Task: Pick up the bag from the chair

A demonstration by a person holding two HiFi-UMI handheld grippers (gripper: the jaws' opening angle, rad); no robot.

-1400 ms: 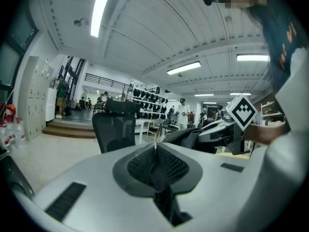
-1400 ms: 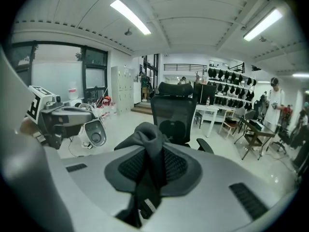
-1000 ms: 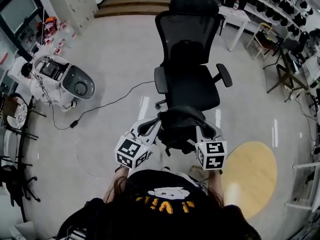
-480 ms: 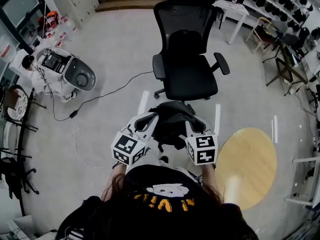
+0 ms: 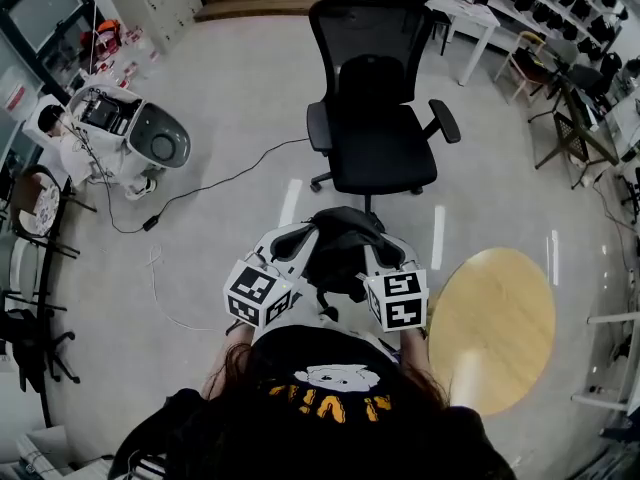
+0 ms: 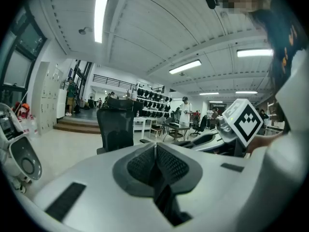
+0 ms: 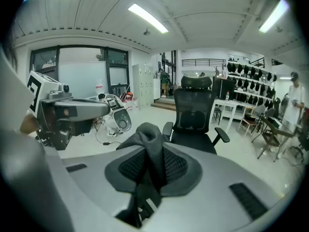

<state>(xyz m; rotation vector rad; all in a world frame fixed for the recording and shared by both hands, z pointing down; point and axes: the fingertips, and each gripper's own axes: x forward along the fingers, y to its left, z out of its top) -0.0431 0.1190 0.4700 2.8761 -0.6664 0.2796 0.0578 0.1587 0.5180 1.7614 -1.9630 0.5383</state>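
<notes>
The black bag [image 5: 340, 253] hangs in the air between my two grippers, close to my chest and clear of the black office chair [image 5: 375, 153], whose seat is bare. My right gripper [image 7: 149, 166] is shut on a fold of the bag's dark fabric [image 7: 150, 144], which bunches up above the pads. A dark strap [image 6: 164, 204] of the bag runs down through my left gripper [image 6: 155, 158], which is shut on it. From the head view the left gripper [image 5: 303, 238] and right gripper [image 5: 373, 250] flank the bag. The chair [image 7: 193, 115] stands ahead.
A white machine [image 5: 125, 143] with a cable [image 5: 220, 203] lies on the floor to the left. A round yellow disc [image 5: 490, 328] sits on the floor to my right. White tables [image 5: 470, 18] and chairs stand at the back right, dark stands [image 5: 30, 268] at the far left.
The bag, held in both grippers, has come away from the chair's front edge toward me. The chair now stands farther off. In the last half second little has shifted.
</notes>
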